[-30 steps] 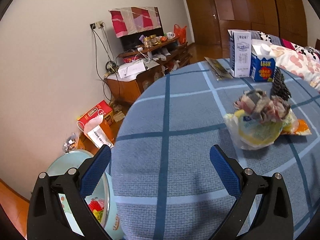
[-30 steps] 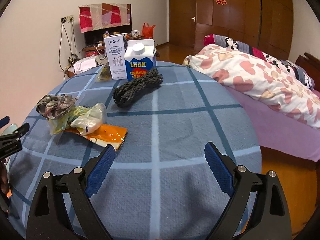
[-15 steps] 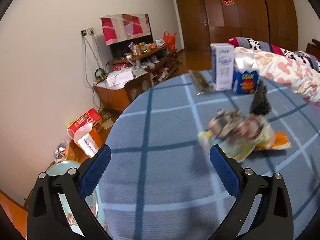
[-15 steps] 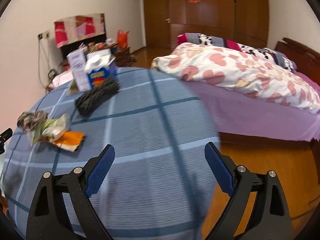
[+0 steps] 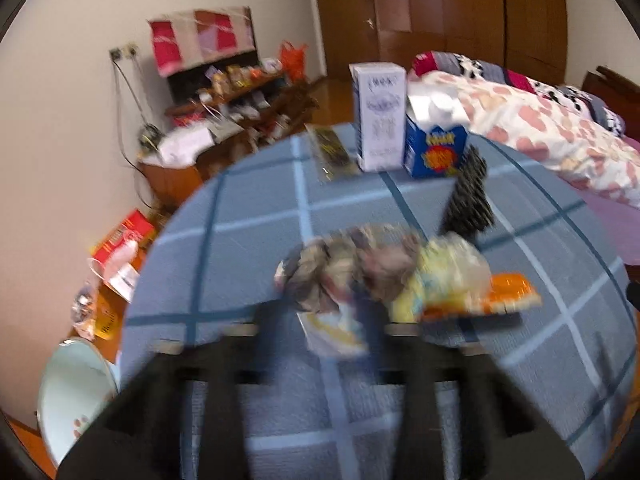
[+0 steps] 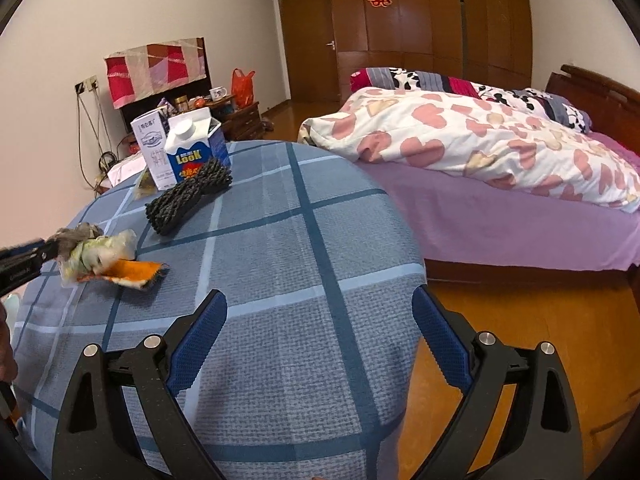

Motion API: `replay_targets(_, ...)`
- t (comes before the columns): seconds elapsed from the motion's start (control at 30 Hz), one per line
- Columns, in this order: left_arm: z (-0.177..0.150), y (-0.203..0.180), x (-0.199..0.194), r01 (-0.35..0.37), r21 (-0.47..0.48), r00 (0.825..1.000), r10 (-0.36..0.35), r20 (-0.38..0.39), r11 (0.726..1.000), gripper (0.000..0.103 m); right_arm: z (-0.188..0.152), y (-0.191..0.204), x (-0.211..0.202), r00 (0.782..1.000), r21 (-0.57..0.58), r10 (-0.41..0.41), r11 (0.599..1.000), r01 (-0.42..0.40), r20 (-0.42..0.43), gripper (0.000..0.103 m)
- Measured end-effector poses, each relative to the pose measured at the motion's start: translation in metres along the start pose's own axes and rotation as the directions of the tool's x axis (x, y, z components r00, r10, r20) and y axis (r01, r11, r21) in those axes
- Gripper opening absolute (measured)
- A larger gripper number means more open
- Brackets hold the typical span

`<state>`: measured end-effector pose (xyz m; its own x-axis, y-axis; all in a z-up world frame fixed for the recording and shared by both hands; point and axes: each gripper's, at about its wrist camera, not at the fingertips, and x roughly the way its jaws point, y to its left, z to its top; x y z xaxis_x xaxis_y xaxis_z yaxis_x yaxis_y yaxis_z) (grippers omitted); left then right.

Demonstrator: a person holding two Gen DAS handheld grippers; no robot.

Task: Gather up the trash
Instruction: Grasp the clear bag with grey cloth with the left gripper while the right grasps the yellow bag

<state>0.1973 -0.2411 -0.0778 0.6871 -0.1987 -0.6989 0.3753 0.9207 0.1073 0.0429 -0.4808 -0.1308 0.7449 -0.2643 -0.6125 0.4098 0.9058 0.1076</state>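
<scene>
A pile of crumpled wrappers and plastic [image 5: 384, 276] with an orange packet [image 5: 508, 296] lies on the round blue-checked table [image 5: 248, 240]. My left gripper [image 5: 324, 320] is blurred by motion, its fingers on either side of the pile's near edge; I cannot tell whether they grip it. In the right wrist view the left gripper's tip [image 6: 44, 250] touches the pile [image 6: 100, 256]. My right gripper [image 6: 316, 332] is open and empty above the table's right edge.
A white carton [image 6: 154, 152], a blue milk carton [image 6: 198, 148] and a black rope bundle [image 6: 188, 196] stand at the table's far side. A light bin [image 5: 76, 392] sits on the floor at the left. A bed [image 6: 500, 168] lies to the right.
My left gripper has swung right and moved up to the wrapper pile, with its fingers closer together. My right gripper has turned right, toward the bed.
</scene>
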Motion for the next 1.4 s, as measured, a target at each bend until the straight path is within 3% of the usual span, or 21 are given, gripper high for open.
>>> replay_targets(0.03,-0.001,0.002,-0.001,0.005,-0.004,1.0,-0.005,-0.004,1.0,0.015,0.0,0.0,-0.001,1.0,0.003,0.002,1.0,-0.002,0.003,0.092)
replay_targets(0.07,-0.002,0.005,-0.003,0.016,-0.005,1.0,-0.016,-0.003,1.0,0.003,0.0,0.001,-0.001,1.0,0.003,0.004,1.0,-0.004,0.004,0.092)
replay_targets(0.37,-0.018,0.048,-0.039,-0.001,0.015,0.999,0.001,0.051,1.0,0.003,0.006,0.05,-0.003,0.997,-0.065,0.079,0.995,-0.079,0.001,0.092)
replay_targets(0.63,-0.041,0.09,-0.05,-0.013,-0.024,0.998,0.014,0.062,1.0,0.0,0.009,0.127,-0.002,0.985,-0.175,0.17,0.97,-0.172,-0.026,0.092)
replay_targets(0.9,-0.046,0.11,-0.052,-0.063,-0.036,0.994,0.065,0.083,0.997,0.0,0.0,0.153,0.003,0.983,-0.209,0.174,0.961,-0.182,-0.058,0.092)
replay_targets(0.93,-0.048,0.115,-0.052,-0.07,-0.046,0.994,0.073,0.081,0.997,0.004,-0.001,0.152,0.004,0.984,-0.209,0.17,0.961,-0.179,-0.06,0.092)
replay_targets(1.03,-0.057,0.127,-0.055,-0.096,-0.099,0.991,0.104,0.082,0.991,0.072,-0.005,0.144,0.001,0.986,-0.21,0.155,0.964,-0.165,-0.061,0.092)
replay_targets(1.4,-0.058,0.093,-0.055,-0.048,-0.061,0.993,0.054,0.102,0.997,0.073,-0.008,0.069,-0.006,0.997,-0.119,0.064,0.991,-0.069,-0.044,0.092)
